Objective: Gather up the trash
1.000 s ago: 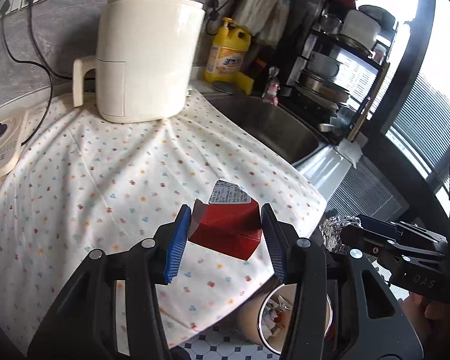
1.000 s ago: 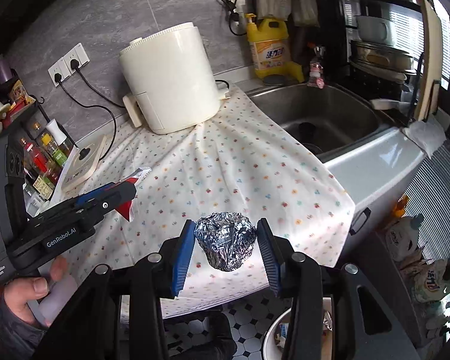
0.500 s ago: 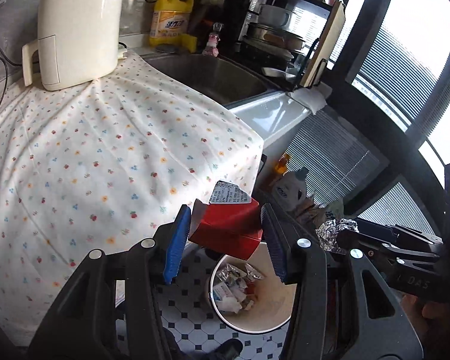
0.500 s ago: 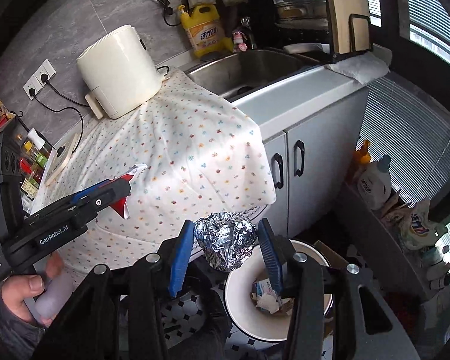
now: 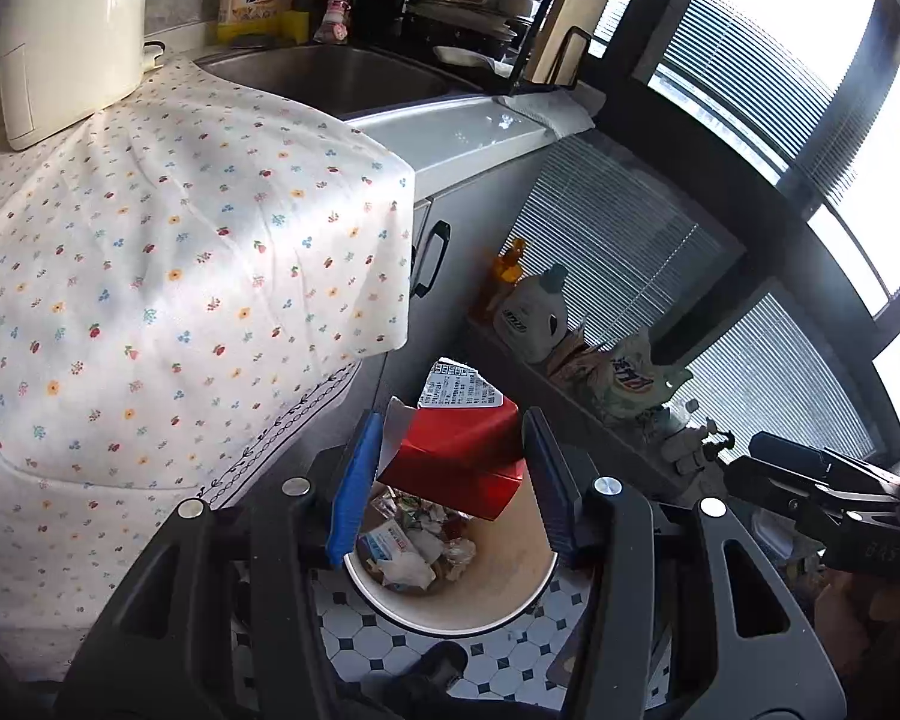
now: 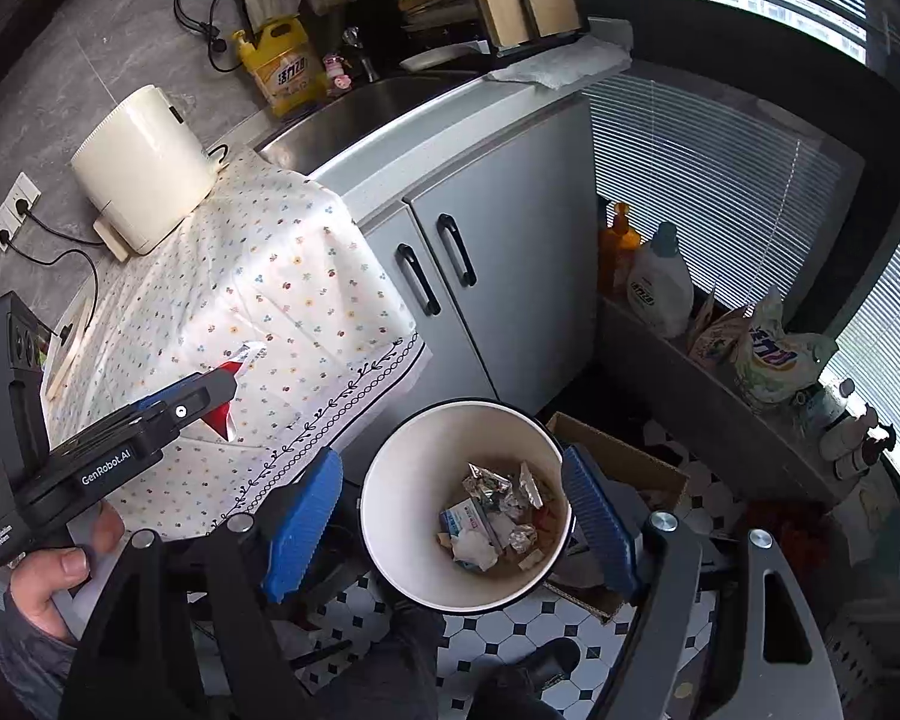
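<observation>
Left gripper (image 5: 450, 474) is clamped on a red carton (image 5: 456, 450), held right above the white bin (image 5: 510, 594) on the tiled floor. Carton sits tilted between the pads, white printed flap up; looks lined up for a straight drop, so my read is release comes next.

Right gripper (image 6: 450, 504) is spread wide with nothing between its fingers, hanging over the same bin (image 6: 402, 450). Crumpled foil (image 6: 498, 489) lies in the bin among paper scraps and wrappers.

Bin stands just beside the grey cabinet doors (image 6: 450, 276), below the edge of the floral cloth (image 5: 180, 252) draped over the counter. That placement makes sense: trash goes off the counter and straight down.

Risk: the carton is wide relative to the bin mouth and tilted, so it could catch the rim if let go off-centre.
</observation>
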Motion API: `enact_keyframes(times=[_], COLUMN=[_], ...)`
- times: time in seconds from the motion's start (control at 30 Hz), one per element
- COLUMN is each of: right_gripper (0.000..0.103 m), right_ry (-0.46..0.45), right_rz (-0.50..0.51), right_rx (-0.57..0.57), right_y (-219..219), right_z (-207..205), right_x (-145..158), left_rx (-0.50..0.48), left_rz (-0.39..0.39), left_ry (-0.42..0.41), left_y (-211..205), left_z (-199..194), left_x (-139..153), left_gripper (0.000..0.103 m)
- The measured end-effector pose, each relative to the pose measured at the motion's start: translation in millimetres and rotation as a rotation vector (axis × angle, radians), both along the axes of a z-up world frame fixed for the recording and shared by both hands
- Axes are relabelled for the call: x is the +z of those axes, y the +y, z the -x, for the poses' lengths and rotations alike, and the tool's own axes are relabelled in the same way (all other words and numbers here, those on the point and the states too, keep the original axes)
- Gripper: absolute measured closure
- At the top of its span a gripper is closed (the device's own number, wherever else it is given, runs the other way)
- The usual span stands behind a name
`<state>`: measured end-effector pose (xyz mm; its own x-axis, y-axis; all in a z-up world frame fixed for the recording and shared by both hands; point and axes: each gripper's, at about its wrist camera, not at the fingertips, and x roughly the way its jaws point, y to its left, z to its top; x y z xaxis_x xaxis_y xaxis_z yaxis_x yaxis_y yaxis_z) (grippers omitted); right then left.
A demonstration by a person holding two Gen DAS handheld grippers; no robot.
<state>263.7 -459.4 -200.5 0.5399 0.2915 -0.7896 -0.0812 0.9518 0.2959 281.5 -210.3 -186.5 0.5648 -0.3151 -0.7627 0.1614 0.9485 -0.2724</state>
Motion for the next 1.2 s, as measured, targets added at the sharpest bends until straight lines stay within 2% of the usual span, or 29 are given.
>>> enact_keyframes(times=[0.37, 0.43, 0.47, 0.53, 0.57, 0.6, 0.67, 0.9, 1.2], right_gripper=[0.027, 0.027, 0.027, 0.026, 0.025, 0.024, 0.023, 0.020, 0.014], right_ry=[0.030, 0.035, 0.038, 0.042, 0.042, 0.041, 0.037, 0.019, -0.040], right_rz=[0.008, 0.018, 0.024, 0.032, 0.034, 0.036, 0.036, -0.010, -0.039], right_rx=[-0.095, -0.101, -0.103, -0.109, -0.111, -0.112, -0.109, -0.061, 0.008], right_y=[-32.3, -35.8, -37.1, -39.5, -40.6, -42.1, -42.6, -35.9, -6.8], right_z=[34.3, 39.5, 42.3, 46.2, 48.0, 49.9, 51.5, 48.2, 41.9], right_x=[-11.7, -13.8, -14.5, -15.4, -15.4, -15.2, -13.9, 2.3, 46.1], left_rx=[-0.109, -0.118, -0.119, -0.120, -0.119, -0.111, -0.092, 0.007, 0.104], left_rz=[0.025, 0.051, 0.063, 0.082, 0.085, 0.083, 0.085, 0.034, 0.002], left_ry=[0.093, 0.115, 0.124, 0.132, 0.133, 0.127, 0.101, 0.049, -0.047], left_y=[-40.5, -46.8, -49.1, -52.1, -53.2, -53.1, -49.7, -19.7, 35.8], left_z=[2.0, 2.7, 3.5, 5.3, 6.5, 7.9, 11.9, 29.1, 56.0], left_x=[-38.6, -45.9, -48.4, -50.6, -50.5, -48.4, -40.0, 3.1, 64.4], left_gripper=[0.052, 0.048, 0.042, 0.040, 0.034, 0.023, 0.018, 0.013, 0.006])
